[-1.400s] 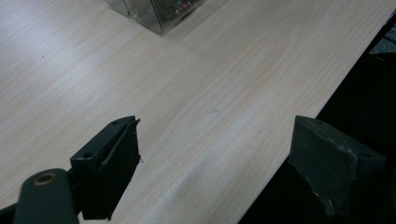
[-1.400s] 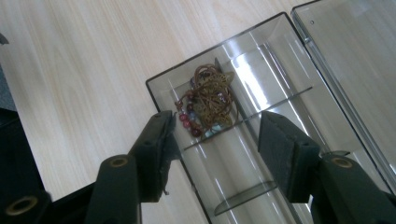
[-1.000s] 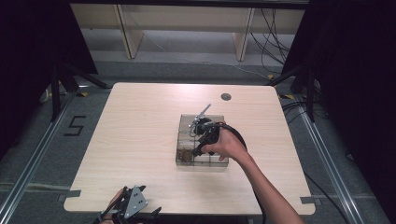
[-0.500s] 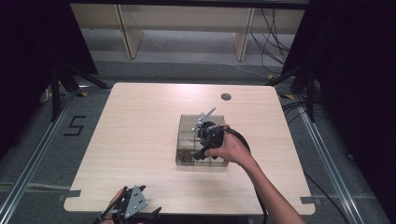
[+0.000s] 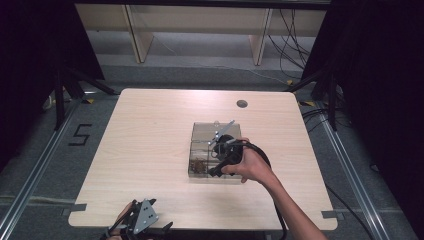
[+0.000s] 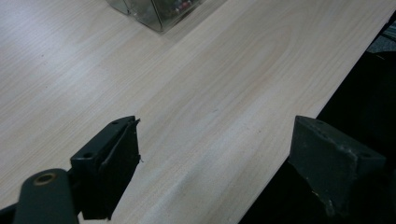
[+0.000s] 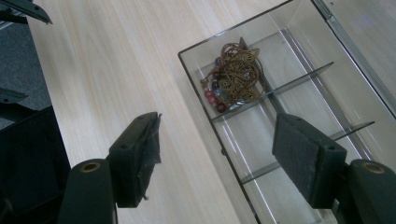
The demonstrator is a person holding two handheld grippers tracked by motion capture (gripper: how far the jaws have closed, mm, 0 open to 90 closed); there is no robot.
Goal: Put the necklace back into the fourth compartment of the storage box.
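Observation:
A clear divided box (image 5: pixel 204 131) stands at the table's middle. Its near-left compartment holds a tangle of jewellery (image 5: pixel 199 165): a brass filigree piece and a beaded string (image 7: pixel 232 77). A hand holds my right gripper (image 5: pixel 216 170) just above the box's near part, pointing toward the near-left. Its jaws (image 7: pixel 217 140) have just been opening and stand open with nothing between them, the box (image 7: pixel 303 88) below and ahead. My left gripper (image 5: pixel 142 217) rests at the table's near-left edge. It is open (image 6: pixel 215 144) over bare wood, with a corner of the box (image 6: pixel 159 11) far ahead.
The light wooden table (image 5: pixel 150 145) has a round cable hole (image 5: pixel 242 104) at the back right. Bare wood surrounds the box on all sides. Beyond the table are shelving legs, cables on the floor and dark curtains.
The right hand with its gripper has shifted slightly toward the near side of the box and tilted a little. The left gripper has stayed put.

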